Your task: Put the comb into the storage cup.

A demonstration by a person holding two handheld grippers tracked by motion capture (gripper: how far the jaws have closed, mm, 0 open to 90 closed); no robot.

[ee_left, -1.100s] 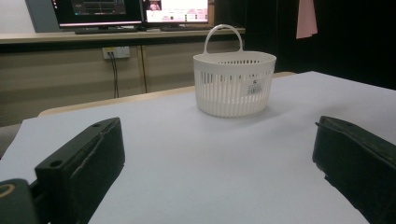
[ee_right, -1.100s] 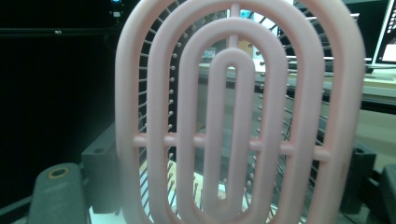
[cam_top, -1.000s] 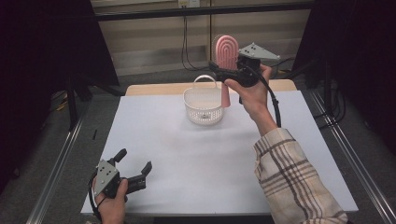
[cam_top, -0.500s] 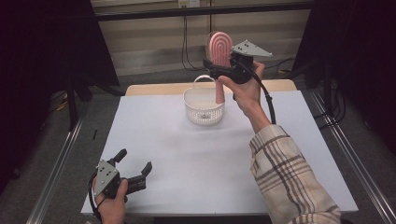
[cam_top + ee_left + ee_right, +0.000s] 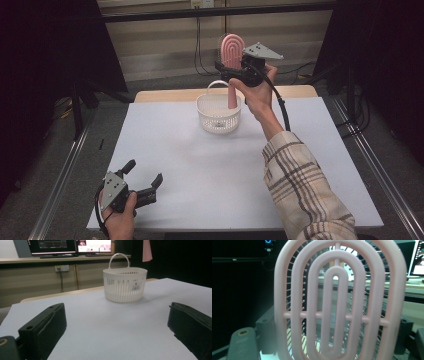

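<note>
A pink oval hairbrush (image 5: 232, 47) stands upright in the air, with my right gripper (image 5: 227, 70) shut on it just below the head. Its handle (image 5: 232, 97) points down, and the tip hangs close above the far side of the white handled basket (image 5: 218, 120). In the right gripper view the brush head (image 5: 339, 302) stands between the black jaws of the right gripper (image 5: 334, 340). The left gripper view has the basket (image 5: 125, 285) ahead, with the pink handle tip (image 5: 147, 250) above it. My left gripper (image 5: 145, 171) rests open at the table's front left corner, with nothing between its jaws (image 5: 117, 325).
The basket stands at the middle back of a white table (image 5: 200, 165). A wooden strip (image 5: 165, 95) edges the far side. Metal rails (image 5: 65, 170) run along both sides, and cables hang behind. Monitors (image 5: 70, 246) sit on a shelf beyond.
My right hand has carried the brush a little to the left, so the handle now hangs over the basket. The left gripper has stayed put.
</note>
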